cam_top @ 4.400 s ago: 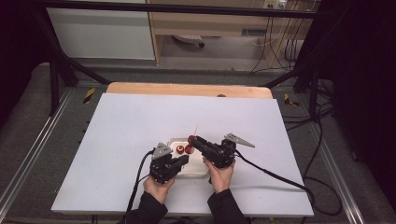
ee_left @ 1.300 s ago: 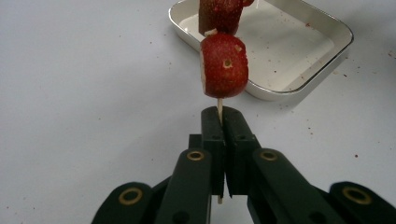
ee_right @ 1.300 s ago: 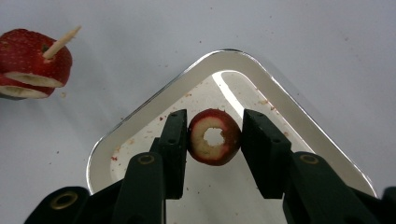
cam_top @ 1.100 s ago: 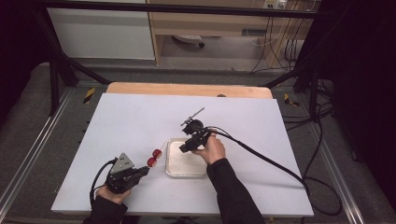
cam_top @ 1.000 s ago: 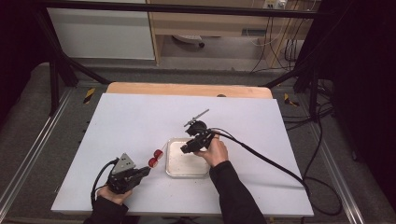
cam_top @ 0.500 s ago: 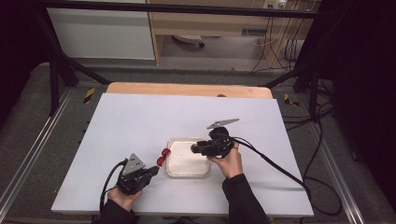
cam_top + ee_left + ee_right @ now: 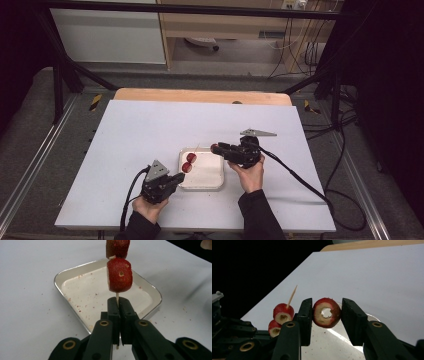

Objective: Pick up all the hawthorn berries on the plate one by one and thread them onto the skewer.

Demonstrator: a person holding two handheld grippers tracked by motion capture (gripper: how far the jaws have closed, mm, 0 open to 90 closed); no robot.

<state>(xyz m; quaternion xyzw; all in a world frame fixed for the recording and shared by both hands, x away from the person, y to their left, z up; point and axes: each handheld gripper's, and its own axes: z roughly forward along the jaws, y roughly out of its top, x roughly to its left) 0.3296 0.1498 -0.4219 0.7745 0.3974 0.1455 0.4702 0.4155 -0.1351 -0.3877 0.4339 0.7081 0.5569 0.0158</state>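
Observation:
My left gripper (image 7: 178, 178) sits at the near left corner of a white tray (image 7: 210, 178). In the left gripper view it (image 7: 119, 303) is shut on a thin wooden skewer (image 7: 116, 295) that carries two red fruit pieces (image 7: 119, 277) over the tray (image 7: 58, 280). Those skewered pieces (image 7: 189, 162) hang above the tray's left edge. My right gripper (image 7: 218, 148) hovers over the tray's far right corner, pointing left. It (image 7: 327, 312) is shut on a cored red fruit ring (image 7: 326, 313), whose hole faces the camera. The skewer tip (image 7: 292, 295) and its two pieces (image 7: 283, 314) lie just left of that ring.
The tray rests near the front middle of a white table top (image 7: 150, 125), with a wooden strip (image 7: 200, 96) along the far edge. Small red crumbs dot the tray floor (image 7: 85, 295). Black cables (image 7: 300, 180) trail from both grippers toward the table's front and right.
My left gripper has carried the skewer to the right, up to the tray's left edge. My right gripper has moved right with the fruit ring, from above the tray's far left to its far right.

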